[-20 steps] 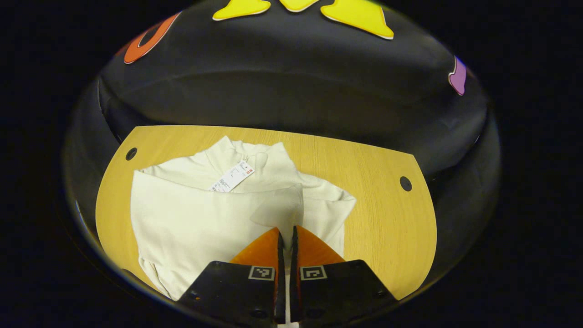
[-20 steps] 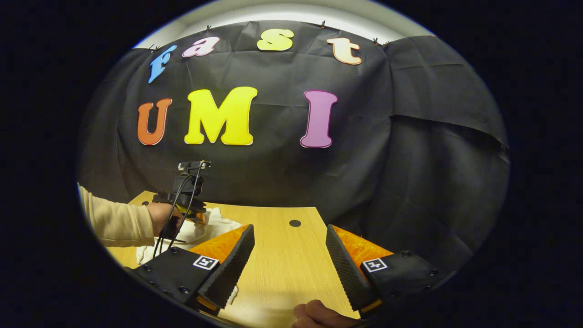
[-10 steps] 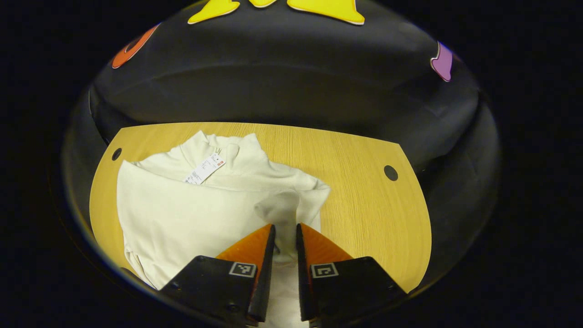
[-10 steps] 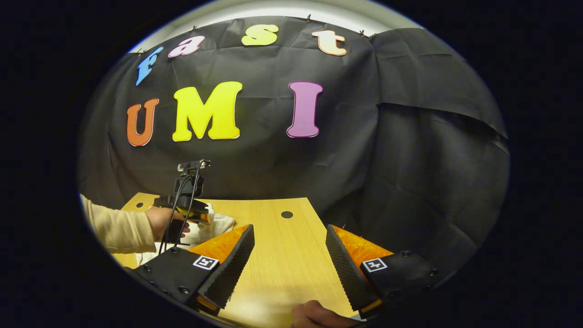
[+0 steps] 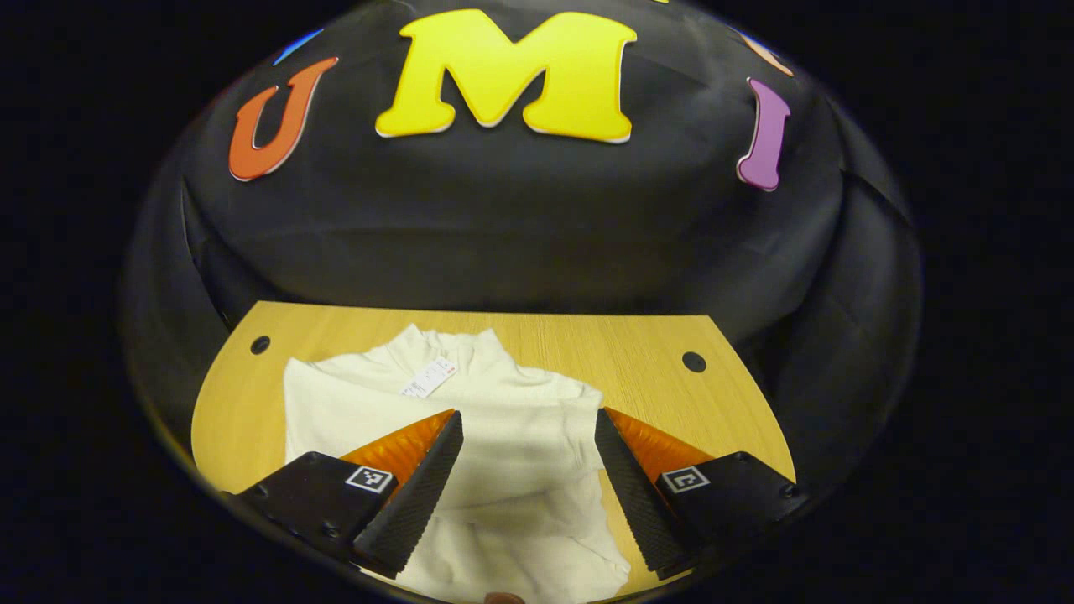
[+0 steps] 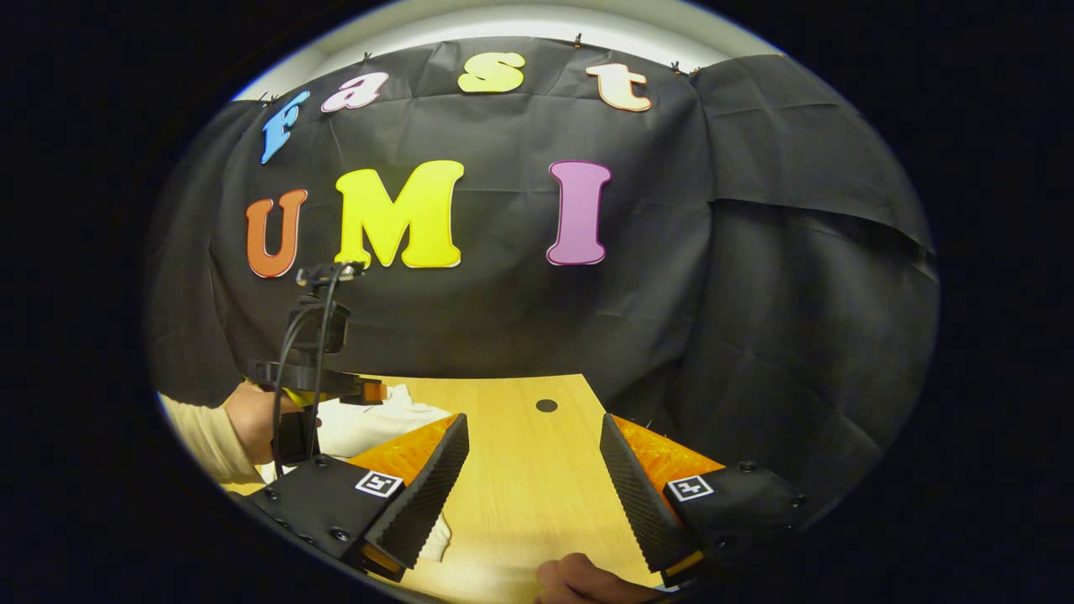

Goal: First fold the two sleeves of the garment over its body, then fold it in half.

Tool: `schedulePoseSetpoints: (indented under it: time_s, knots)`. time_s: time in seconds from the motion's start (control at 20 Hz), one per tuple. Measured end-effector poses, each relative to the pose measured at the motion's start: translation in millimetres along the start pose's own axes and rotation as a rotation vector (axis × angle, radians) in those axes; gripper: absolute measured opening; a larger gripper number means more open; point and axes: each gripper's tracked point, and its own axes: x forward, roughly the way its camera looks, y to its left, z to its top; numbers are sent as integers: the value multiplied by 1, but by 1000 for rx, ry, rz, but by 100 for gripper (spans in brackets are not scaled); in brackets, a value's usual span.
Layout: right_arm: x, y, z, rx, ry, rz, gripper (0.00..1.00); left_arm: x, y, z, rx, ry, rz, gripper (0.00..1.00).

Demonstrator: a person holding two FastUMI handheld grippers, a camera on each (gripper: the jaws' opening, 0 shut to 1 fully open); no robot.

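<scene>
A soft cream knit garment with folded-in sleeves is lying on the pale wooden worktop, beneath the released left hand-held gripper; the right hand-held gripper is gaping too.

The surface was pale wood with a visible grain, with a small dark round hole near each far corner. A white garment lay flat on it, collar toward the far edge, with a paper tag resting near the collar.
</scene>
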Motion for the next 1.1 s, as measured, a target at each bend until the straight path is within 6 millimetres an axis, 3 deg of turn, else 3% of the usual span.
schedulePoseSetpoints:
  time_s: [0.25, 0.35, 0.6, 0.85, 1.1]
  knots:
    - [3, 38, 7, -26, -20, 58, 98, -104, -11, 43, 21, -144, 54, 100]
    - [5, 55, 9, -36, -28, 73, 98, -118, -4, 31, -1, -142, 74, 99]
    - [8, 97, 11, -52, -39, 116, 98, -178, 56, 23, -54, -190, 116, 99]
    - [19, 136, -2, -90, -13, 141, 98, -207, 99, -9, -57, -162, 158, 99]
    - [39, 164, -40, -113, 71, 138, 98, -202, 133, -46, -17, -88, 182, 99]
